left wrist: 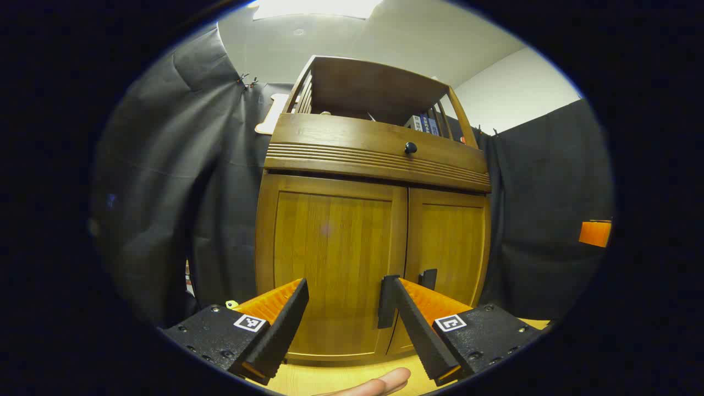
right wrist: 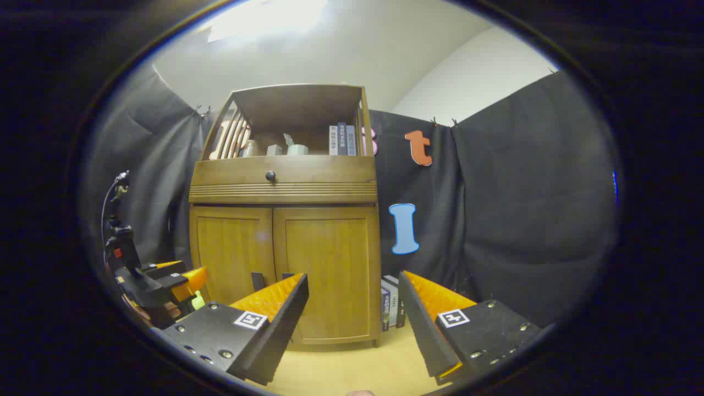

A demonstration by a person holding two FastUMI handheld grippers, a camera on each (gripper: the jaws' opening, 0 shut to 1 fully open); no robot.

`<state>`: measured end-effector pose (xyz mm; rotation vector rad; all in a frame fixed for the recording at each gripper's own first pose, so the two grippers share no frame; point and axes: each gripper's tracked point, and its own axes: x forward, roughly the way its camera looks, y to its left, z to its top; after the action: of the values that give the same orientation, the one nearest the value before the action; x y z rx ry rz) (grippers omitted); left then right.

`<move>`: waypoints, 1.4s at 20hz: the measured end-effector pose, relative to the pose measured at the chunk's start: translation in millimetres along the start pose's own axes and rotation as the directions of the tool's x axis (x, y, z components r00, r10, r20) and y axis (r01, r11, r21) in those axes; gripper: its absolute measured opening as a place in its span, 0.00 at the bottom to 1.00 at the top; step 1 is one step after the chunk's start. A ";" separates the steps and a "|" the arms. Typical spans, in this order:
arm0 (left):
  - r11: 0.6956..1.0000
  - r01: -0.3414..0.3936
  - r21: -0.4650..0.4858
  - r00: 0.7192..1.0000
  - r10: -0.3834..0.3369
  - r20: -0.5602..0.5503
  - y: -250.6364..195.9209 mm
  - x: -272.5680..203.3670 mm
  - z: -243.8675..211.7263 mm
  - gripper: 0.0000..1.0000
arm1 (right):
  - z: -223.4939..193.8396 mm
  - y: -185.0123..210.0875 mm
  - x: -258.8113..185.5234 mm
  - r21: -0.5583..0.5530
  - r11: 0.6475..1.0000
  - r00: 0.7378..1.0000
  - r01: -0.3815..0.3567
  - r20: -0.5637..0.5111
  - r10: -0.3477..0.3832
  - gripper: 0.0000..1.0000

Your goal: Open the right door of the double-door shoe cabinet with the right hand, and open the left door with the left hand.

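Note:
The wooden shoe cabinet [left wrist: 374, 220] stands in front of me with both doors closed. In the left gripper view its left door [left wrist: 330, 258] is straight ahead and the right door [left wrist: 448, 247] lies to the right, each with a dark handle [left wrist: 428, 278] near the centre seam. My left gripper [left wrist: 344, 302] is open, close to the left door, with nothing between its fingers. In the right gripper view the right door [right wrist: 330, 275] faces my open right gripper [right wrist: 352, 300], which hangs farther back. The left gripper [right wrist: 165, 283] and the hand holding it appear at lower left there.
A drawer with a black knob [left wrist: 410, 147] sits above the doors, and an open shelf with books [right wrist: 342, 139] and small objects tops the cabinet. More books [right wrist: 391, 302] stand on the light wooden floor [right wrist: 357, 368] beside the cabinet's right side. Black cloth walls surround it.

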<state>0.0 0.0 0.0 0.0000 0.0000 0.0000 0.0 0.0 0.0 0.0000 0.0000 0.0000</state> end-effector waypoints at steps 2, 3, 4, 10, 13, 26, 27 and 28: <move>1.000 0.003 -0.003 1.000 -0.003 0.001 0.5 -0.3 0.1 0.96 | -7.6 -1.0 5.4 -0.047 0.999 1.000 0.022 -0.010 -0.022 0.96; 1.000 0.002 -0.003 1.000 -0.001 0.003 0.3 -0.6 0.9 0.93 | -14.9 -3.5 8.1 -0.078 0.996 0.999 0.043 -0.025 -0.045 0.98; 1.000 0.003 0.000 1.000 -0.003 0.005 -0.2 -1.0 0.8 0.93 | -18.2 5.0 10.1 -0.103 0.994 0.999 0.022 -0.035 -0.026 0.97; 0.998 0.063 -0.007 0.998 -0.063 0.012 -4.4 -4.9 2.8 0.93 | -16.0 40.5 32.8 -0.068 0.997 0.999 -0.041 -0.034 0.039 0.98; 0.998 0.068 0.003 0.998 -0.068 0.008 -5.5 -4.6 2.3 0.93 | -25.4 52.9 46.1 -0.093 0.994 0.998 -0.053 -0.049 0.049 0.97; 0.999 0.039 -0.015 0.999 -0.040 -0.017 1.7 4.5 -9.5 0.93 | -49.7 72.3 124.2 -0.048 0.995 0.995 -0.089 -0.060 0.086 0.97; 0.999 0.045 -0.015 0.999 -0.045 -0.023 -0.1 7.1 -10.5 0.93 | -57.0 74.4 133.7 -0.037 0.995 0.993 -0.097 -0.074 0.094 0.99; 0.998 0.054 -0.015 0.998 -0.055 -0.034 1.0 9.1 -14.1 0.99 | -66.0 76.1 143.7 -0.025 0.994 0.991 -0.104 -0.093 0.101 0.98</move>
<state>9.1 1.0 -14.1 -0.0144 0.0344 -0.0543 143.7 76.1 -66.0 -0.0297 0.0916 0.1031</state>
